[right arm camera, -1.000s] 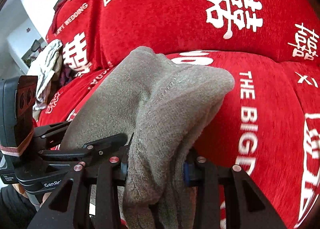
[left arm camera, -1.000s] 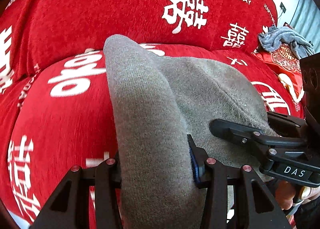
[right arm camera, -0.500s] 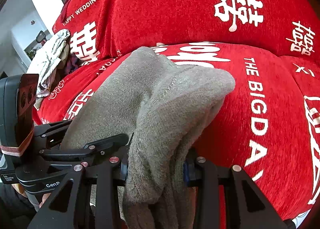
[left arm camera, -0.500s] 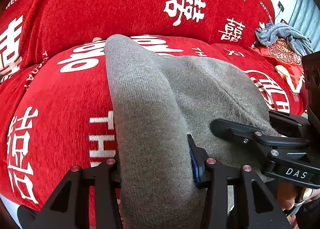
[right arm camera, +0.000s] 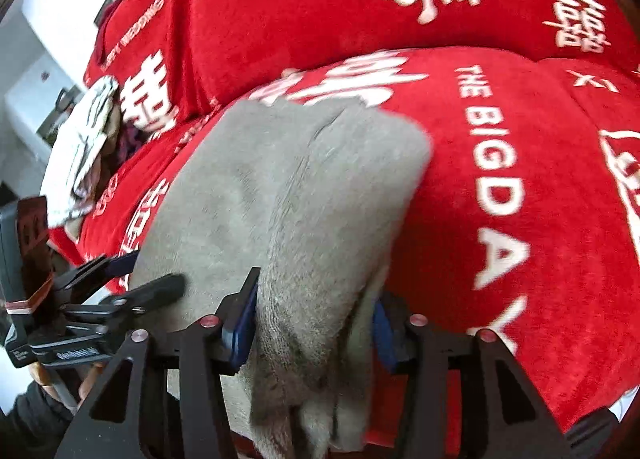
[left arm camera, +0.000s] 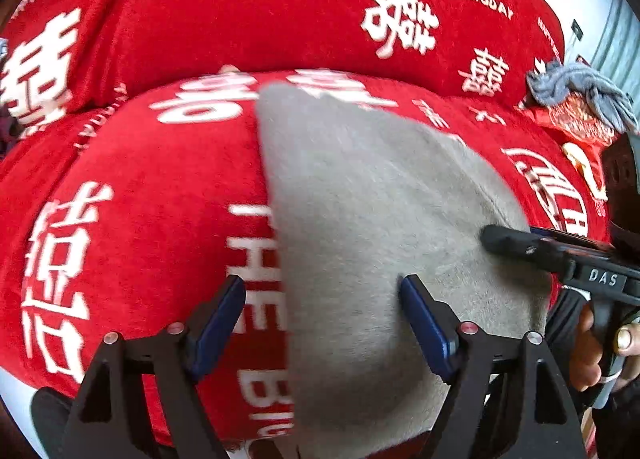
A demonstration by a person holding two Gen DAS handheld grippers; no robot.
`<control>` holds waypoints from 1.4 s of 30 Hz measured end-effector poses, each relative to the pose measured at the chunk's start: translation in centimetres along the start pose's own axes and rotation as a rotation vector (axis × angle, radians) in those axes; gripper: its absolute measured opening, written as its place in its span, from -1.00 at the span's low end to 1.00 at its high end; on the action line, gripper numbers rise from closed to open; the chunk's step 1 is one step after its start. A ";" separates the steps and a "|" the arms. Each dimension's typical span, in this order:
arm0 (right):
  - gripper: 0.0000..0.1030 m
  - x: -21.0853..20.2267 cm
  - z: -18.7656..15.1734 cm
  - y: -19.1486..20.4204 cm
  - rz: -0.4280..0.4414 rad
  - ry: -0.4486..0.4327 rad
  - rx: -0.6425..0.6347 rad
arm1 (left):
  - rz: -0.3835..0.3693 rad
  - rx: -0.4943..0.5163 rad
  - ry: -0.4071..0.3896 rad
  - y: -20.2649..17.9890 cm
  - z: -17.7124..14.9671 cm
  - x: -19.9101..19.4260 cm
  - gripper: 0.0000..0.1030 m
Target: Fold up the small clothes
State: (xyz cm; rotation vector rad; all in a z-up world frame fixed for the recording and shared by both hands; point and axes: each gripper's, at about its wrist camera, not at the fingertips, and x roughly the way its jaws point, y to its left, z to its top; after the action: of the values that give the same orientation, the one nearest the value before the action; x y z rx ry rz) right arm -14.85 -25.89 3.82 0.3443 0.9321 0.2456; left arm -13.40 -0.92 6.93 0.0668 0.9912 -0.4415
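A small grey knitted garment (left arm camera: 372, 219) lies on the seat cushion of a red sofa (left arm camera: 152, 187) printed with white characters and English words. It reaches from the cushion's front edge back toward the crease where the seat meets the backrest, and it looks doubled over on itself. In the left wrist view the left gripper (left arm camera: 322, 323) sits at the front edge with its two blue-padded fingers spread wide. The cloth's left edge lies between them and neither pad presses on it, so this side appears let go. In the right wrist view the right gripper (right arm camera: 314, 323) has its fingers drawn in narrow, pinching a bunched thickness of the garment's right edge near the front of the cushion. A person's hand (left arm camera: 596, 351) grips the handle of the right gripper at the right side of the left view. The step in hand looks like laying the folded garment down and letting it go. The next move probably calls for the right fingers to part so the cloth can settle flat, then either a fresh grip for another fold or a light smoothing. Farther off, a crumpled blue-grey cloth (left arm camera: 580, 91) rests at the sofa's far right end, and a pale patterned cloth (right arm camera: 84, 139) lies at its far left end.
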 end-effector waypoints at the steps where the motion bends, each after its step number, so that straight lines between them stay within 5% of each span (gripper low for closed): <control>1: 0.06 -0.8 0.2 0.2 -0.013 -0.027 -0.006 | 0.005 0.000 -0.019 0.2 0.4 -0.6 0.57; 4: 0.06 -3.0 1.2 1.6 -0.010 -0.101 -0.070 | 0.041 0.003 -0.026 0.4 2.4 -0.8 0.57; 8: 0.08 -2.2 2.5 3.7 0.076 -0.060 -0.151 | 0.163 0.011 0.035 0.4 5.0 2.1 0.57; 13: 0.07 2.9 3.4 2.4 0.025 0.067 -0.121 | 0.171 0.023 0.105 0.7 6.1 5.1 0.60; 16: 0.07 4.0 3.9 0.7 0.020 0.054 -0.079 | 0.209 0.044 0.098 0.8 5.9 6.0 0.90; 20: 0.08 3.2 4.0 1.1 -0.012 0.059 -0.090 | 0.189 0.014 0.102 1.4 6.0 5.6 0.92; 30: 0.08 -2.0 -2.2 6.8 0.070 0.013 -0.327 | 0.179 0.078 0.006 -0.9 2.0 0.0 0.91; 33: 0.07 -0.3 -3.5 6.1 -0.002 0.052 -0.329 | 0.241 0.102 0.031 -1.1 0.6 1.0 0.91; 42: 0.07 -1.4 -4.8 4.5 -0.008 0.045 -0.298 | 0.232 0.094 0.019 -0.6 -1.1 0.6 0.92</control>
State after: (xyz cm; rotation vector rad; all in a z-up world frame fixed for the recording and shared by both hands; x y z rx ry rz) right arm -19.86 -21.40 3.94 0.0609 0.9255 0.3805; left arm -14.25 -1.39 5.90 0.2682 0.9679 -0.2750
